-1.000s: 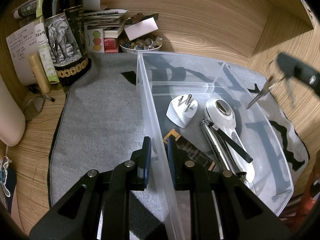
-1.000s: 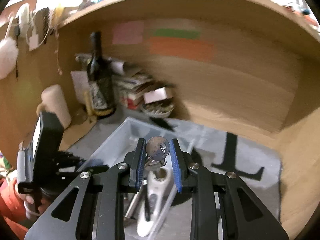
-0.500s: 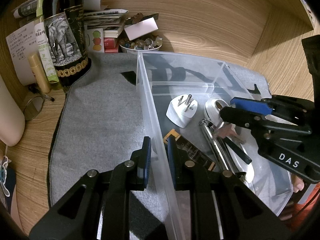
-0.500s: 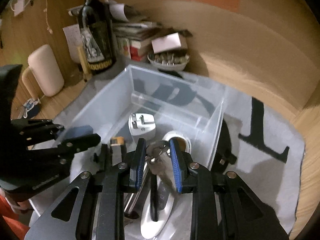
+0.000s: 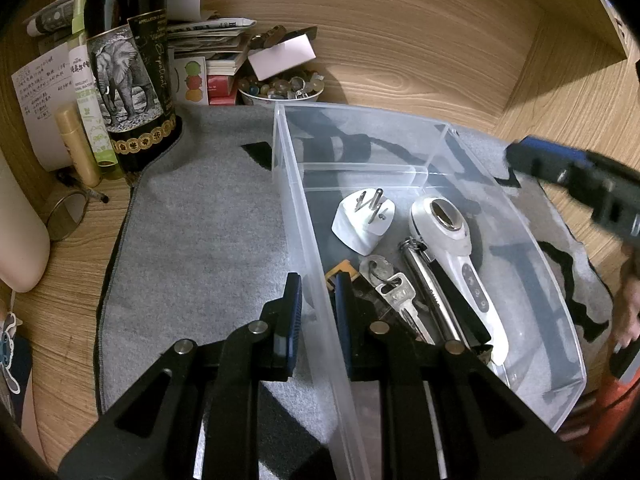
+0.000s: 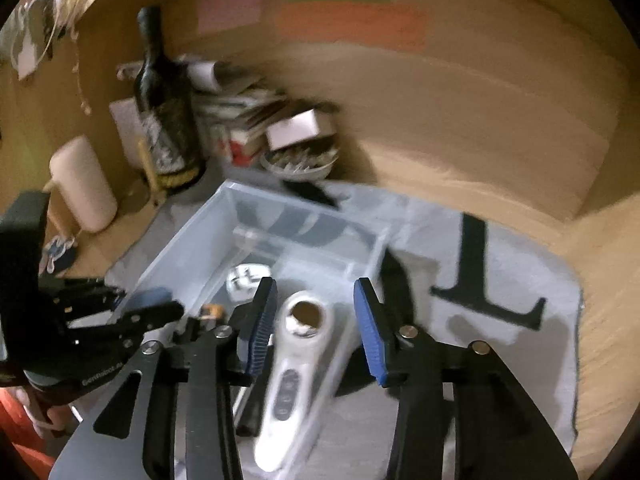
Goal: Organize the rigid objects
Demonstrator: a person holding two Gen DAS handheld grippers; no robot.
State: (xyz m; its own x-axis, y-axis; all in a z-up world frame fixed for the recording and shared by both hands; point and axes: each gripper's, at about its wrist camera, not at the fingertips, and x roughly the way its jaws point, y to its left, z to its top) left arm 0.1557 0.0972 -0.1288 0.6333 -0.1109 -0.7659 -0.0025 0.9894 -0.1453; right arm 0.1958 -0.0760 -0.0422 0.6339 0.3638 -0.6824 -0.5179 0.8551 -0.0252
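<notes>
A clear plastic bin (image 5: pixel 280 160) stands on a grey mat (image 5: pixel 200 240). My left gripper (image 5: pixel 317 312) is shut on the bin's near side wall, one finger inside and one outside. In the bin lie a white plug adapter (image 5: pixel 362 220), a white handheld device (image 5: pixel 452 240), a silver metal tool (image 5: pixel 428 284) and a bunch of keys (image 5: pixel 390 288). My right gripper (image 6: pixel 316 326) hovers above the white device (image 6: pixel 288 364) with its jaws opening and nothing between them. It shows blurred at the right (image 5: pixel 576 184) of the left wrist view.
A dark bottle with an elephant label (image 5: pixel 128 64), tubes, a stack of booklets and a bowl of beads (image 5: pixel 280 90) crowd the back left corner. Wooden walls close in behind and to the right. A person's hand (image 5: pixel 628 312) shows at the right edge.
The right gripper brought the keys down over the bin and let go of them. The keys now lie in the bin beside the silver tool, and the gripper has drawn back to the right.
</notes>
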